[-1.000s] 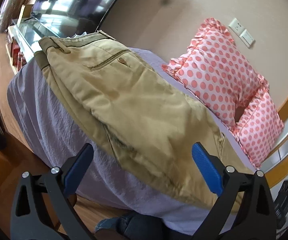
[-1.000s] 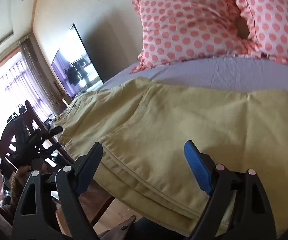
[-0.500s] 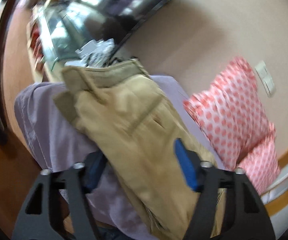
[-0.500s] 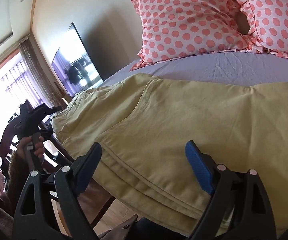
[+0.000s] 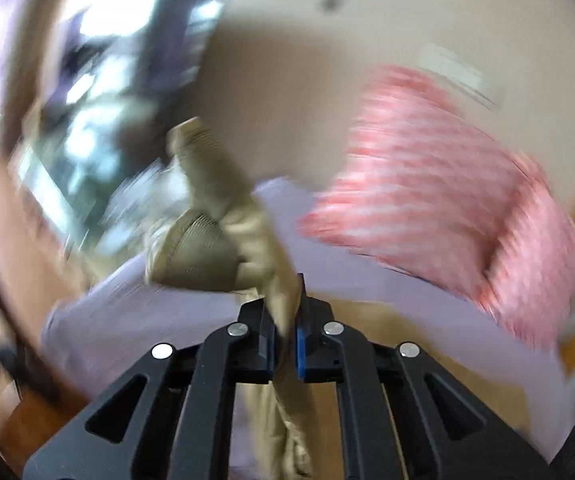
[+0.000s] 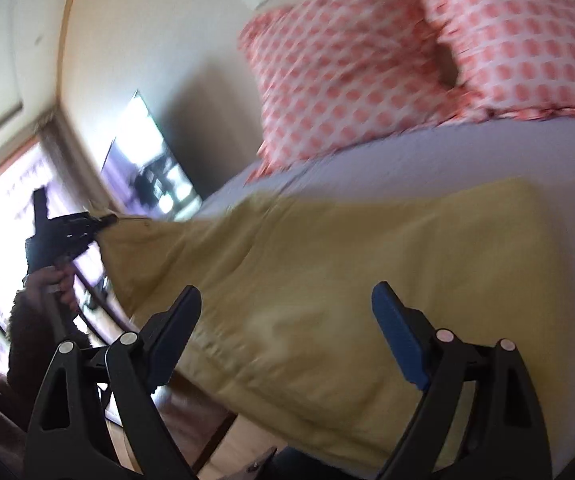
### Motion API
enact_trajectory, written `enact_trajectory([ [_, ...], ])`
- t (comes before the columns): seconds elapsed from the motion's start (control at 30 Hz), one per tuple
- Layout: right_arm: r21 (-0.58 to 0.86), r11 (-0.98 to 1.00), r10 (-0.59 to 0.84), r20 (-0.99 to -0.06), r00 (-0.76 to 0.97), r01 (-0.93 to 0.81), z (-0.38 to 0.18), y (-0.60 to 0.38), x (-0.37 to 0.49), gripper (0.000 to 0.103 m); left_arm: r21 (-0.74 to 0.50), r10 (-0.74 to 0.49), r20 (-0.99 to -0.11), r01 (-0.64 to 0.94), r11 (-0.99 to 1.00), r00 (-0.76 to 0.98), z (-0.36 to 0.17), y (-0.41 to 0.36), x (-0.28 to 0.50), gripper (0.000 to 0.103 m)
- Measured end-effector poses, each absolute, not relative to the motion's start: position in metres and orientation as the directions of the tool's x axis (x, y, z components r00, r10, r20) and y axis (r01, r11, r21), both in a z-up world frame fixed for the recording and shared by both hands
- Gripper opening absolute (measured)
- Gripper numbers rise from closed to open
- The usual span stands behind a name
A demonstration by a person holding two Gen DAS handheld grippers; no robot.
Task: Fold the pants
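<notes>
Khaki pants lie folded on the lavender bed sheet. My left gripper is shut on the waistband end of the pants and lifts it off the bed; the cloth bunches up in front of the camera. It also shows in the right wrist view, pinching the far left end of the pants. My right gripper is open and empty, hovering just above the near edge of the pants. Both views are motion-blurred.
Two pink polka-dot pillows lean against the wall at the head of the bed; they also show in the left wrist view. A television stands at the bed's foot. A wooden floor lies below the bed edge.
My left gripper has moved onto the waistband end, shut on it and raised it. My right gripper has stayed open and tilted a little over the near edge.
</notes>
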State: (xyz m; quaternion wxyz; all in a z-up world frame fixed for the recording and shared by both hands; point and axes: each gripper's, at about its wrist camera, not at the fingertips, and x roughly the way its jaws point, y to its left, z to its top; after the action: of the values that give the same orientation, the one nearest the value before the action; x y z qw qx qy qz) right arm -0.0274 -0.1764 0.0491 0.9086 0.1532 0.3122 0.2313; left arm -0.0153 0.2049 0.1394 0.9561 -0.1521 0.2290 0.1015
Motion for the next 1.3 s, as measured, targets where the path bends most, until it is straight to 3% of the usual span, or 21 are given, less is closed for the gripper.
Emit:
enact_trajectory([
  [0.1, 0.446, 0.868, 0.427, -0.451, 0.784, -0.217, 0.062, -0.218, -0.035, 0.092, -0.049, -0.031, -0.426, 0.012, 0.999, 0.904, 0.161, 0.094, 0.001, 0.007],
  [0.17, 0.467, 0.871, 0.381, -0.438, 0.814, -0.156, 0.065, -0.241, -0.039, 0.092, 0.024, -0.179, -0.445, 0.211, 0.977, 0.877, 0.149, 0.026, 0.0, 0.007],
  [0.27, 0.512, 0.856, 0.325, -0.432, 0.841, -0.068, 0.065, -0.278, -0.046, 0.092, 0.111, -0.339, -0.554, 0.471, 0.875, 0.761, 0.102, -0.058, -0.006, 0.007],
  [0.37, 0.58, 0.815, 0.328, -0.436, 0.838, -0.018, 0.061, -0.306, -0.044, 0.092, 0.177, -0.369, -0.699, 0.648, 0.741, 0.613, 0.039, -0.112, -0.019, 0.007],
  [0.47, 0.65, 0.76, 0.398, -0.452, 0.798, -0.011, 0.053, -0.32, -0.034, 0.092, 0.299, -0.326, -0.676, 0.65, 0.698, 0.661, 0.022, -0.122, -0.039, 0.009],
  [0.6, 0.66, 0.751, 0.468, -0.507, 0.724, -0.024, 0.04, -0.312, -0.011, 0.091, 0.052, -0.522, -0.625, 0.698, 0.714, 0.58, 0.067, -0.077, -0.046, 0.02],
  [0.63, 0.642, 0.766, 0.476, -0.538, 0.696, -0.028, 0.036, -0.307, -0.002, 0.087, -0.001, -0.557, -0.598, 0.694, 0.72, 0.577, 0.081, -0.067, -0.045, 0.038],
  [0.7, 0.591, 0.806, 0.451, -0.59, 0.67, -0.022, 0.032, -0.299, 0.007, 0.08, -0.051, -0.529, -0.543, 0.603, 0.796, 0.652, 0.1, -0.03, -0.034, 0.063],
  [0.77, 0.566, 0.824, 0.436, -0.618, 0.654, -0.015, 0.028, -0.296, 0.014, 0.074, -0.053, -0.383, -0.563, 0.43, 0.901, 0.732, 0.102, 0.015, -0.004, 0.066],
  [0.87, 0.537, 0.843, 0.43, -0.648, 0.629, -0.022, 0.024, -0.291, 0.029, 0.064, -0.146, -0.281, -0.707, 0.256, 0.956, 0.649, 0.073, 0.069, 0.051, 0.066],
  [0.97, 0.556, 0.83, 0.464, -0.643, 0.61, -0.045, 0.021, -0.288, 0.039, 0.058, -0.295, -0.384, -0.755, 0.247, 0.923, 0.531, 0.046, 0.088, 0.079, 0.065],
  [1.1, 0.571, 0.82, 0.473, -0.641, 0.604, -0.037, 0.018, -0.297, 0.044, 0.047, -0.33, -0.429, -0.759, 0.279, 0.902, 0.489, 0.04, 0.088, 0.093, 0.078],
  [1.3, 0.559, 0.828, 0.472, -0.653, 0.592, -0.043, 0.019, -0.297, 0.043, 0.048, -0.402, -0.46, -0.756, 0.224, 0.888, 0.465, 0.028, 0.108, 0.097, 0.08],
])
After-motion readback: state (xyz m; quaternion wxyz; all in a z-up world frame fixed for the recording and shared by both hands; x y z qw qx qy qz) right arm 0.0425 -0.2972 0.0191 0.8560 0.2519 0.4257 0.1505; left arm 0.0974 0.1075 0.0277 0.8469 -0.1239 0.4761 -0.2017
